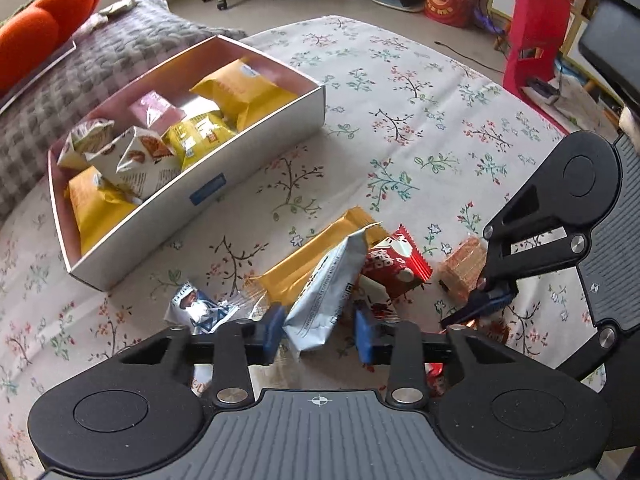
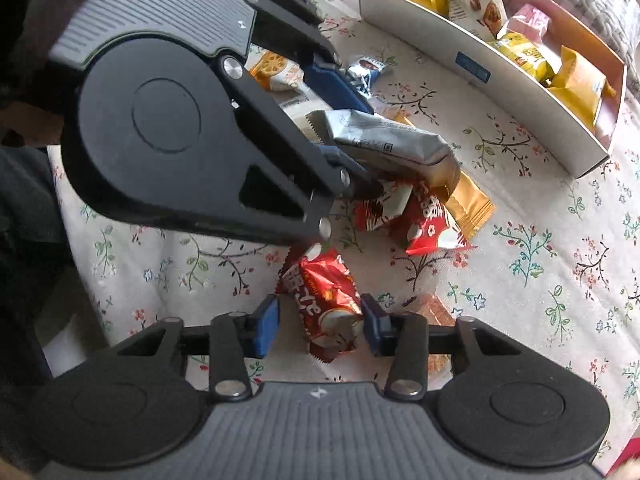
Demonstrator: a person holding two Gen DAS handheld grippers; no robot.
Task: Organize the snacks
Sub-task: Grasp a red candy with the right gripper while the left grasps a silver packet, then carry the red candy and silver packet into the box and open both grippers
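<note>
A white box (image 1: 256, 152) (image 2: 520, 92) at the back holds several yellow, pink and white snack packs. Loose snacks lie in a pile on the floral cloth. My left gripper (image 1: 320, 330) has a silver-white snack pack (image 1: 328, 292) (image 2: 392, 140) between its blue pads (image 1: 272, 330), tilted up off the pile; the jaws look closed on it. My right gripper (image 2: 320, 326) (image 1: 476, 304) is around a red snack pack (image 2: 324, 304); the right pad (image 2: 372, 326) touches it, the left stands slightly apart.
In the pile lie a long orange bar (image 1: 316, 256), red packs (image 1: 396, 260) (image 2: 432, 224), a blue-silver candy (image 1: 196, 306) and a brown wafer (image 1: 464, 268). A grey checked cushion (image 1: 100, 60) lies behind the box. A red chair (image 1: 532, 36) stands beyond the table.
</note>
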